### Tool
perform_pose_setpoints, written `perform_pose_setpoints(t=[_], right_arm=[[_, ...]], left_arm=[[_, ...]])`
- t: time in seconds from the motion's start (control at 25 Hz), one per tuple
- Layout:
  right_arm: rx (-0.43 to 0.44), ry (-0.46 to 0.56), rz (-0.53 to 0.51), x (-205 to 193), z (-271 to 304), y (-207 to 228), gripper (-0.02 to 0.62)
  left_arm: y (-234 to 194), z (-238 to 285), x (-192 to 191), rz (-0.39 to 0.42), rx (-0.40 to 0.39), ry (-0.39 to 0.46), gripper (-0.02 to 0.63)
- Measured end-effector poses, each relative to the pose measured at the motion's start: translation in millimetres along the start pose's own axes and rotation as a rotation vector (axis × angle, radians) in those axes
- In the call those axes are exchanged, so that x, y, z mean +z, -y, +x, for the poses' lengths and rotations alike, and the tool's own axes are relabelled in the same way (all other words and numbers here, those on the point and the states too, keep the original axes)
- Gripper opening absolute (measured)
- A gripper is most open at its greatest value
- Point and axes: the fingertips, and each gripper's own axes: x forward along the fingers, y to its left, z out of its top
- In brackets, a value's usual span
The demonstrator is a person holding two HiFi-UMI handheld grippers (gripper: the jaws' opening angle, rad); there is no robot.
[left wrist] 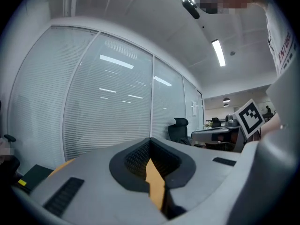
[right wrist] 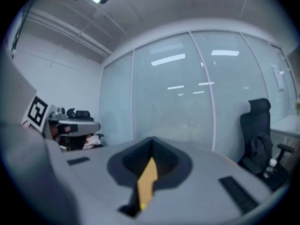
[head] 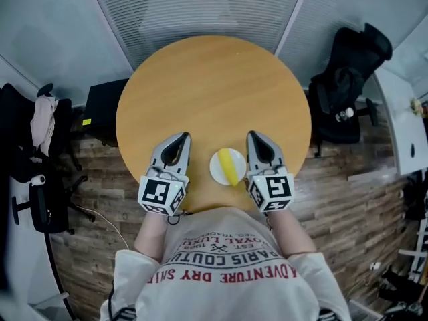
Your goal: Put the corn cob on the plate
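A yellow corn cob point(head: 232, 166) lies on a small white plate point(head: 217, 170) near the front edge of the round wooden table point(head: 214, 85). My left gripper point(head: 184, 136) hangs just left of the plate and my right gripper point(head: 253, 134) just right of it, both raised above the table and pointing level, away from me. Each has its jaws closed to a point with nothing between them. The left gripper view shows the left gripper point(left wrist: 150, 139) shut, and the right gripper view shows the right gripper point(right wrist: 151, 138) shut; only a sliver of tabletop shows below each pair of tips.
Black office chairs stand to the right point(head: 344, 85) and left point(head: 33, 159) of the table. A dark box point(head: 103, 105) sits on the floor at the table's left. Glass walls with blinds point(left wrist: 108, 102) face both grippers, with a chair point(right wrist: 257, 135) beside them.
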Motion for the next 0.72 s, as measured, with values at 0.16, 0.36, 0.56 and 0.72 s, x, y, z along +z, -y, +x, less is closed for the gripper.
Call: perform_pose_setpoints(t=[0.16,0.36,0.56,0.72], right_arm=[[-0.034,0.141,-0.07,37,-14,0,0.028],[-0.04,0.19,-0.075,56,-21,4,0.028],[-0.063,0.186,-0.08,53,-24,6,0.028],[-0.056,0.179,-0.089,48,-23,4,0.028]], left_arm=[[8,-1,27,0.043,-0.015,0.037,0.032],[23,-1,61,0.075,-0.038,0.089,0.032],[25,1,61,0.075,-0.032,0.085,0.032],[21,1,57,0.068,-0.01,0.077,0.032]])
